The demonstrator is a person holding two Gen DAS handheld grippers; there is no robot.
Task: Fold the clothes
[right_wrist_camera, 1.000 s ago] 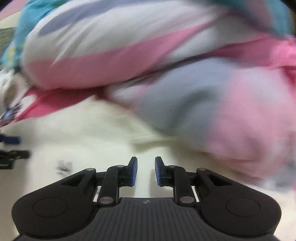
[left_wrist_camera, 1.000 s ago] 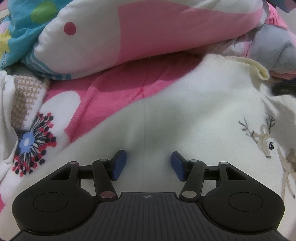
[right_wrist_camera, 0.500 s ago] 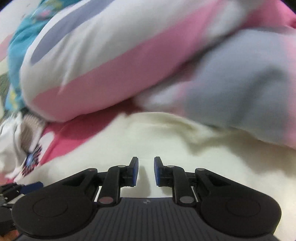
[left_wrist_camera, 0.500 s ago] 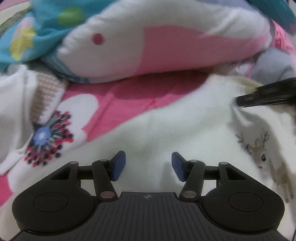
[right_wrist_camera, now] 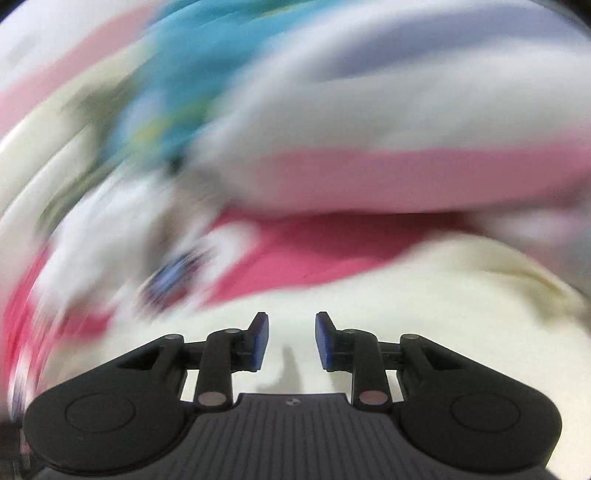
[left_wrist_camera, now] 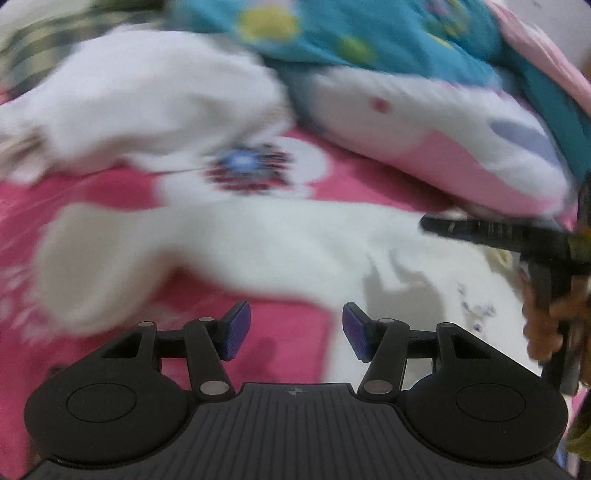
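Bed setting. A pink sheet (left_wrist_camera: 288, 336) with a white flower print (left_wrist_camera: 247, 173) covers the bed. At 12 to 2 o'clock lies a bunched quilt (left_wrist_camera: 424, 122) in teal, white and pink. Lighting is even; the right wrist view is heavily motion-blurred.

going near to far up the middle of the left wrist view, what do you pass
left gripper with open jaws → cream sweater → pink floral bedsheet, at its dark-centred flower → white and pink quilt → teal patterned fabric
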